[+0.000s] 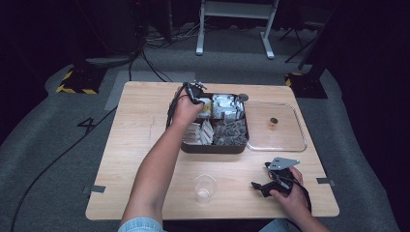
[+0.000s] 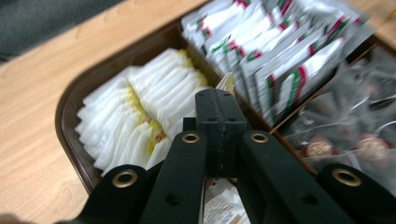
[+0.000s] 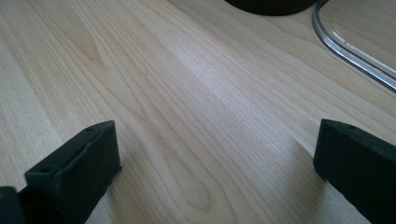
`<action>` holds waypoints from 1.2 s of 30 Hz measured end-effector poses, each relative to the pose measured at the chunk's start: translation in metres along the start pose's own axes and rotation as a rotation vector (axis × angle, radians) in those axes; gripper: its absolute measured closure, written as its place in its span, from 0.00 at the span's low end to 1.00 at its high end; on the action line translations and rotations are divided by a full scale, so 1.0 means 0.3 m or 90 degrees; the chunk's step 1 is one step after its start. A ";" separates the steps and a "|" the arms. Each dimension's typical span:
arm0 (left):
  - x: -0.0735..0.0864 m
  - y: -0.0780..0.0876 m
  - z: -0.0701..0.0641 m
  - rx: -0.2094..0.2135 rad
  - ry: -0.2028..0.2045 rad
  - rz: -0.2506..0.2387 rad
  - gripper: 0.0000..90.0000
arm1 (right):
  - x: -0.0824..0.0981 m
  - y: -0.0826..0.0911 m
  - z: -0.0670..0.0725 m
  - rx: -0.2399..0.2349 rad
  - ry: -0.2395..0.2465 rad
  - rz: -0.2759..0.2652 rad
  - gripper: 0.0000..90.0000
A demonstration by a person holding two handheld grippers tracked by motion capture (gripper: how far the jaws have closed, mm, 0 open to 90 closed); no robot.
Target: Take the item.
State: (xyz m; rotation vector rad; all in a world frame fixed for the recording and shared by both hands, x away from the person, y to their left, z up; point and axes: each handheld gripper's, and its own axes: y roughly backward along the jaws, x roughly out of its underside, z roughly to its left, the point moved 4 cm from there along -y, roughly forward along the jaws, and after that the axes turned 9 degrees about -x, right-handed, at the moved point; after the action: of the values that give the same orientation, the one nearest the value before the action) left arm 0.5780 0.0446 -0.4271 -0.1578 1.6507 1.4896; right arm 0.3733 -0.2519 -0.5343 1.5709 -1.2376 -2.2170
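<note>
My left gripper (image 2: 219, 100), fingers pinched on a pale sachet (image 2: 227, 82), lifts over the brown tray (image 2: 70, 116); next, carry it clear. Right gripper (image 3: 215, 154) rests open.

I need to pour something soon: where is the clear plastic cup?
In the high view the clear plastic cup stands near the table's front edge, between the person's forearms.

On my wooden table (image 1: 140, 140): one dark brown compartment tray (image 1: 212, 148) of sachets at twelve o'clock, one clear plastic lid (image 1: 299, 126) at two, one clear plastic cup (image 1: 205, 188) at six.
</note>
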 end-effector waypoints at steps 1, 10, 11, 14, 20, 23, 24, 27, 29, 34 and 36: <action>-0.005 0.007 -0.001 0.004 0.002 -0.004 1.00 | 0.000 0.000 0.000 0.000 0.000 0.000 0.01; -0.044 0.123 -0.013 0.051 -0.011 -0.042 1.00 | 0.000 0.000 0.001 -0.001 -0.002 0.001 0.01; -0.047 0.139 -0.015 0.056 -0.011 -0.046 1.00 | 0.000 0.000 0.001 -0.001 -0.002 0.001 0.01; -0.051 0.193 -0.019 0.071 -0.019 -0.061 1.00 | 0.000 0.001 0.001 0.000 -0.002 0.002 0.01; -0.043 0.286 -0.029 0.091 -0.038 -0.085 1.00 | 0.000 0.000 -0.001 0.000 0.002 -0.001 0.01; -0.032 0.338 -0.056 0.112 -0.048 -0.097 1.00 | 0.000 0.000 0.000 -0.001 0.000 0.000 0.01; -0.028 0.353 -0.066 0.120 -0.057 -0.099 1.00 | 0.000 0.000 0.000 -0.001 0.000 0.000 0.00; -0.007 0.411 -0.102 0.137 -0.081 -0.107 1.00 | 0.000 0.000 0.000 -0.002 0.002 0.001 0.00; 0.005 0.441 -0.116 0.143 -0.093 -0.114 1.00 | 0.000 0.000 0.000 -0.002 0.001 0.001 0.01; 0.039 0.524 -0.147 0.158 -0.116 -0.135 1.00 | 0.000 0.000 0.000 -0.002 0.001 0.001 0.01; 0.046 0.540 -0.152 0.160 -0.122 -0.142 1.00 | 0.001 0.000 0.000 -0.002 0.001 0.001 0.01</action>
State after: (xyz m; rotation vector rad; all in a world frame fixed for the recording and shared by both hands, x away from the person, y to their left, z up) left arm 0.4470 0.0559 -0.3209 -0.0568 1.5925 1.0865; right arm 0.3733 -0.2520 -0.5344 1.5700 -1.2335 -2.2146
